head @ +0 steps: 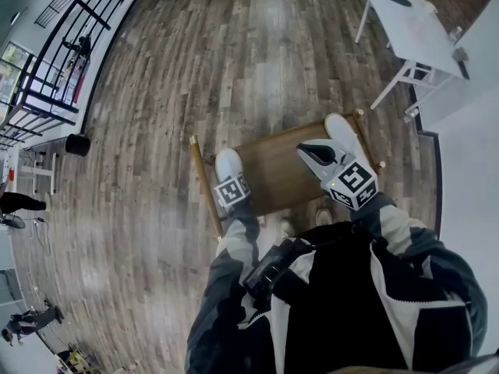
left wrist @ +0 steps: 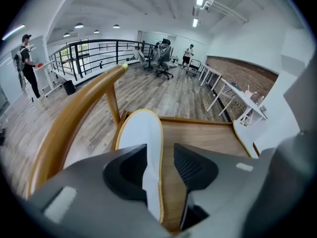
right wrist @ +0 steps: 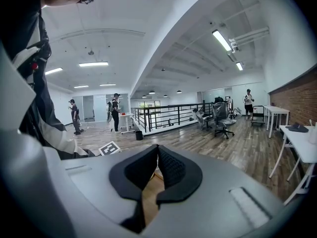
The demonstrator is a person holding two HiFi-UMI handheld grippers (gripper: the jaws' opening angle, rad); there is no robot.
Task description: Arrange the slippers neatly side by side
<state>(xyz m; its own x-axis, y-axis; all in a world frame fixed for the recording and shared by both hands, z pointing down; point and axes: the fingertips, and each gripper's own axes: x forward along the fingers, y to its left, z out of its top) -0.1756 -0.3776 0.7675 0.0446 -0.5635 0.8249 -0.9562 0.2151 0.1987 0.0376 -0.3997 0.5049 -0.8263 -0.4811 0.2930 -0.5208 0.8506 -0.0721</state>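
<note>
**Hazards**

1. The left gripper (left wrist: pixel 164 168) has its jaws spread, with the heel end of the left slipper (left wrist: pixel 141 133) between them. The pads do not appear to clamp it, although the slipper is close against one pad. If the gripper is withdrawn at an angle, that pad can catch the slipper and skew it.
2. The left slipper lies along the left edge of the wooden surface (head: pixel 273 174), just beside the curved rail (left wrist: pixel 74 118). A sideways nudge towards that edge can wedge it against the rail or tip it over the edge.
3. The right slipper (head: pixel 340 129) lies at the far right corner of the surface, well apart from the left one. The pair is judged not yet side by side.
4. The right gripper (right wrist: pixel 157 155) has its jaws fully closed and holds nothing. It sits above the right edge, near the right slipper. Pushing with closed jaws could slide that slipper off the corner, so the jaws need to be opened before any grasp.
5. The two slippers appear to point at different angles. If one is moved without being turned, the pair will be close together but not parallel.

**Inventory**

- Slippers: two, white with a yellow rim. Whether each lies sole down cannot be confirmed at this resolution.
- Grippers: two, one per hand, each carrying one marker cube.
- Wooden surface: one.
- Curved rail: one, on the left side.
</note>
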